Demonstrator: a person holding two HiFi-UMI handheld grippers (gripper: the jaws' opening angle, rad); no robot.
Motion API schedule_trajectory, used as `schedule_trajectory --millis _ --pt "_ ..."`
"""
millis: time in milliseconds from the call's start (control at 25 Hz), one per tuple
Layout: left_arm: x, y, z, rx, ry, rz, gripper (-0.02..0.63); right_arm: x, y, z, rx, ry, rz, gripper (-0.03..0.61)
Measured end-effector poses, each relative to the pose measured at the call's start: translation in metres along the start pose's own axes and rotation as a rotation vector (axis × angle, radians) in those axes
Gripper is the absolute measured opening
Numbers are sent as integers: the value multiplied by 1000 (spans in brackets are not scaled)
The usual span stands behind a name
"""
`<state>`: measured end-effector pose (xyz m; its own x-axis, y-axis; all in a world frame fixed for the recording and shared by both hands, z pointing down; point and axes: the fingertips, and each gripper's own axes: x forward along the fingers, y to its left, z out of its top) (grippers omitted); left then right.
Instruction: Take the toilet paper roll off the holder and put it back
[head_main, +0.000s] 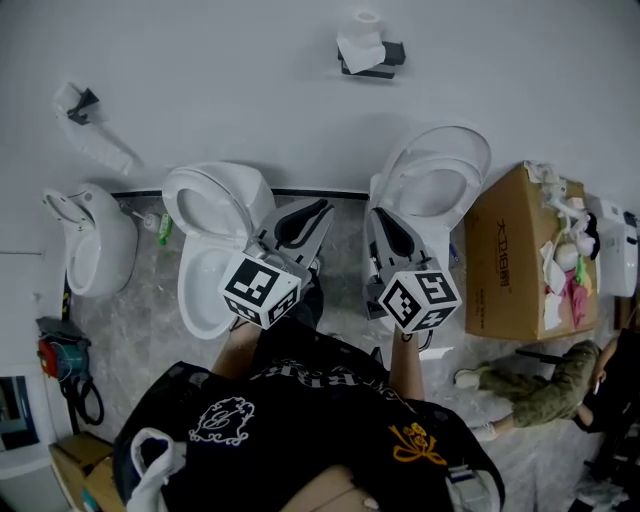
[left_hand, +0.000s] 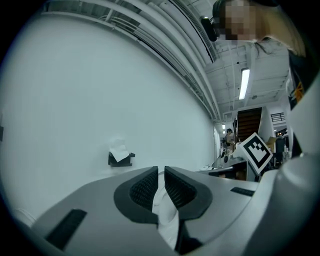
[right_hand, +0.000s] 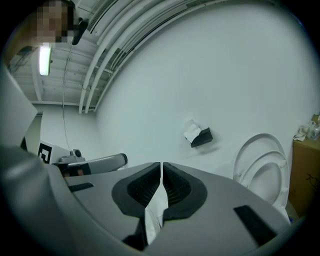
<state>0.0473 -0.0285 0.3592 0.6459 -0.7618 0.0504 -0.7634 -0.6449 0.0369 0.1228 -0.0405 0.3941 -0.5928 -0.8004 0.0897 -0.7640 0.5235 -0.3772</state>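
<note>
The toilet paper roll (head_main: 362, 40) sits on a black holder (head_main: 386, 58) high on the white wall, with a loose sheet hanging in front. Both grippers are held side by side well short of it and point at the wall. My left gripper (head_main: 312, 216) is shut, with only a thin slit between its pads and nothing in them. My right gripper (head_main: 386, 224) is shut and empty too. In the left gripper view the roll (left_hand: 119, 151) shows small, left of the jaws (left_hand: 161, 172). In the right gripper view the roll (right_hand: 191, 131) lies up and right of the jaws (right_hand: 161, 167).
Two white toilets (head_main: 213, 215) (head_main: 437, 178) stand under the grippers, lids raised. A third white fixture (head_main: 92, 240) is at the left. An open cardboard box (head_main: 508, 262) of rubbish stands to the right, with a person's legs (head_main: 540, 385) beside it.
</note>
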Motion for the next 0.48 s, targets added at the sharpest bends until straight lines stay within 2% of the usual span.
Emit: schedule_trajectory --millis 160,480 --pt "31 32 0 15 2 -9 40 35 -18 10 -4 -5 -6 17" --pt "99 108 25 38 -12 -63 40 127 -50 55 -22 -26 -26 43"
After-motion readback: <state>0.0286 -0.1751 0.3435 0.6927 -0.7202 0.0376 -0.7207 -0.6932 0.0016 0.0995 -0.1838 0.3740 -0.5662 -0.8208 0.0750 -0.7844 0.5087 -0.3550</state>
